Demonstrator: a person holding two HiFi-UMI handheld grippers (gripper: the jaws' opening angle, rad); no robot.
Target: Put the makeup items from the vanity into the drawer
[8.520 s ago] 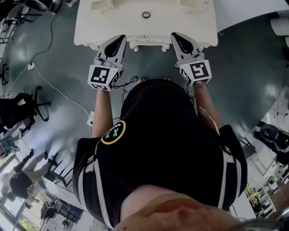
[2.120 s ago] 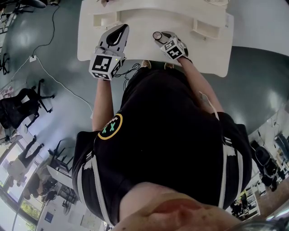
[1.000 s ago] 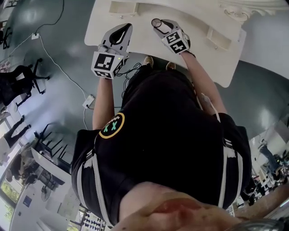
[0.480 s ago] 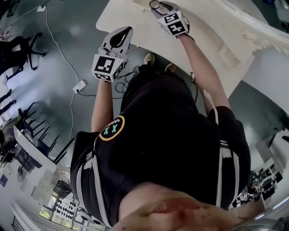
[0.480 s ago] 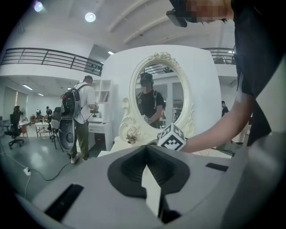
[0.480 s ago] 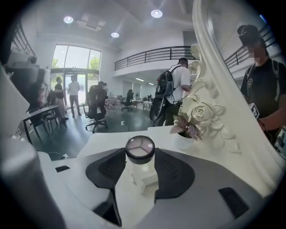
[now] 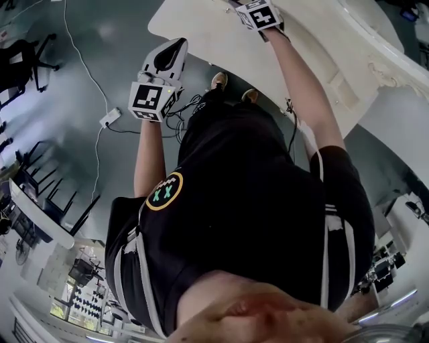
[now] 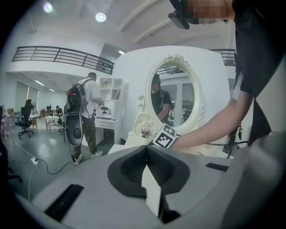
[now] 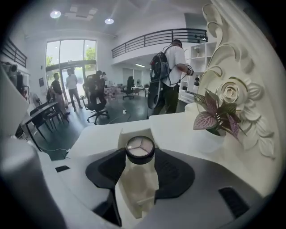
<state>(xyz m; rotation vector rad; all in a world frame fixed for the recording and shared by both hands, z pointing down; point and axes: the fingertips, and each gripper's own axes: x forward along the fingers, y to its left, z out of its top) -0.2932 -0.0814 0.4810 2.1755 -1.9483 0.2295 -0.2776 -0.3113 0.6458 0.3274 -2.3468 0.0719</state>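
A small round compact [image 9: 140,149] with a black rim and a pale three-part face sits between the jaws of my right gripper [image 9: 140,155], which is shut on it. It hovers over the white vanity top [image 9: 174,127], near a raised white box edge [image 9: 134,133]. In the head view the right gripper's marker cube [image 7: 259,12] is at the top edge and its jaws are cut off. My left gripper [image 7: 173,50] hangs beside the vanity's front left edge [image 7: 201,47], over the floor. Its jaws meet with nothing between them [image 8: 145,148].
A potted plant with pink-veined leaves [image 9: 218,117] stands on the vanity by the ornate mirror frame [image 9: 237,67]. The oval mirror [image 8: 174,98] faces the left gripper. A person with a backpack [image 9: 169,76] stands beyond the vanity. Cables [image 7: 100,120] and chairs lie on the floor.
The right gripper has carried the compact farther across the vanity, now at the head view's top edge. The view has swung round. The left gripper stays shut by the vanity's edge.
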